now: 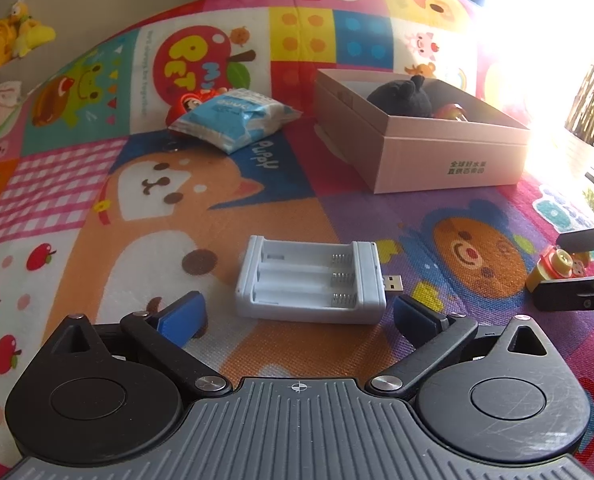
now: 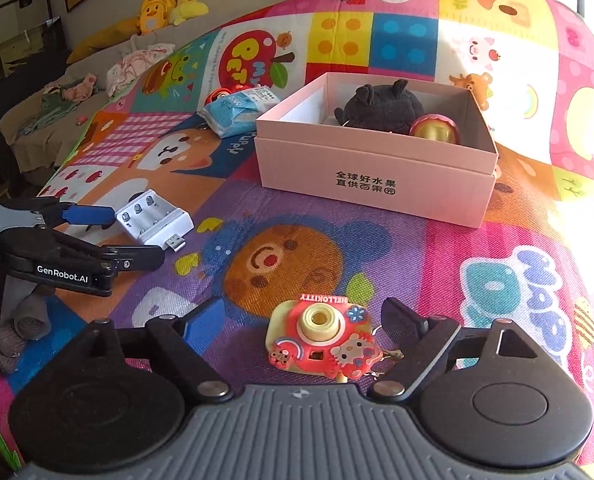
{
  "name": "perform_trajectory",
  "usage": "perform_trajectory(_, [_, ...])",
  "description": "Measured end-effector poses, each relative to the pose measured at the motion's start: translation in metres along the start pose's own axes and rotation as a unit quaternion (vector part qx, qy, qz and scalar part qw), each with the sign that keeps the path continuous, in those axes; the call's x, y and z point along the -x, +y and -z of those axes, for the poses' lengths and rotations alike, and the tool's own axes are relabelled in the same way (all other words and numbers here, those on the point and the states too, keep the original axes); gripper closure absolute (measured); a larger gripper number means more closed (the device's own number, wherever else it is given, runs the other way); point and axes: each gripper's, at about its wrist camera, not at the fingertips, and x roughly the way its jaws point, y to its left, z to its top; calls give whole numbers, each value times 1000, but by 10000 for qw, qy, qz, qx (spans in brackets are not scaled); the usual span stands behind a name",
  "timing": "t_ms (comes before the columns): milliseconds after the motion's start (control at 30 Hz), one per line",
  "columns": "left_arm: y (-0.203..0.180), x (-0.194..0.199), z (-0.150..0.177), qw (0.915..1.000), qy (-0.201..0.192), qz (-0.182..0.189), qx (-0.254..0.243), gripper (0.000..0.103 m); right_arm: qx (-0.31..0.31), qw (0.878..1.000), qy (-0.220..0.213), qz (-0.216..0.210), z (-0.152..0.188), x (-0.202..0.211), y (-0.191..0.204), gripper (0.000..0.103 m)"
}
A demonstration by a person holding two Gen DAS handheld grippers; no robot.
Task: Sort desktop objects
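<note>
A white battery charger [image 1: 309, 280] with empty slots and a USB plug lies on the colourful play mat. My left gripper [image 1: 297, 312] is open, its blue pads standing either side of the charger's near end without pressing it; the right wrist view shows the left gripper [image 2: 137, 236] the same way. A red and yellow toy camera [image 2: 321, 340] lies between the fingers of my right gripper [image 2: 303, 316], which is open, with a clear gap on the left side. A pink cardboard box [image 2: 369, 168] stands further back, holding a black plush [image 2: 381, 108] and a red-gold ball [image 2: 435, 132].
A blue tissue pack [image 1: 233, 120] rests on a red toy [image 1: 187, 100] left of the pink box [image 1: 437, 152]. Yellow plush toys [image 2: 165, 4] and clothes [image 2: 137, 60] lie on a couch beyond the mat. Strong sunlight washes out the right side.
</note>
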Motion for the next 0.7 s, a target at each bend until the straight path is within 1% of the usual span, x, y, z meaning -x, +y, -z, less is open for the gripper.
perform_trajectory(67, [1,0,0,10000,0,-7,-6,0,289,9987,-34,-411,4,5,12,17])
perform_trajectory(100, [1,0,0,10000,-1,-7,-3,0,457,9973,-125,-561,7,11,18,17])
perform_trajectory(133, [1,0,0,10000,-1,-7,-2,0,636,9960,-244,-586,10,18,24,17])
perform_trajectory(200, [1,0,0,10000,-2,-6,0,0,883,9943,-392,-442,14,25,30,17])
perform_trajectory(233, [2,0,0,10000,-1,-7,0,0,901,9947,-392,-317,13,26,30,17])
perform_trajectory(367, [2,0,-1,10000,-4,-5,6,0,597,9979,-80,-222,12,14,17,17])
perform_trajectory(400, [2,0,-1,10000,-8,-4,11,0,528,9983,-12,-235,12,11,16,20])
perform_trajectory(467, [1,1,0,10000,-27,8,27,0,552,9982,-35,-221,13,10,17,25])
perform_trajectory(500, [1,1,0,10000,-28,15,36,0,561,9981,1,-274,12,10,19,36])
perform_trajectory(533, [1,1,0,10000,-28,11,32,0,560,9980,39,-297,12,9,20,40])
perform_trajectory(700, [1,-1,-3,9999,-53,-11,126,0,629,9978,65,-201,14,11,23,40])
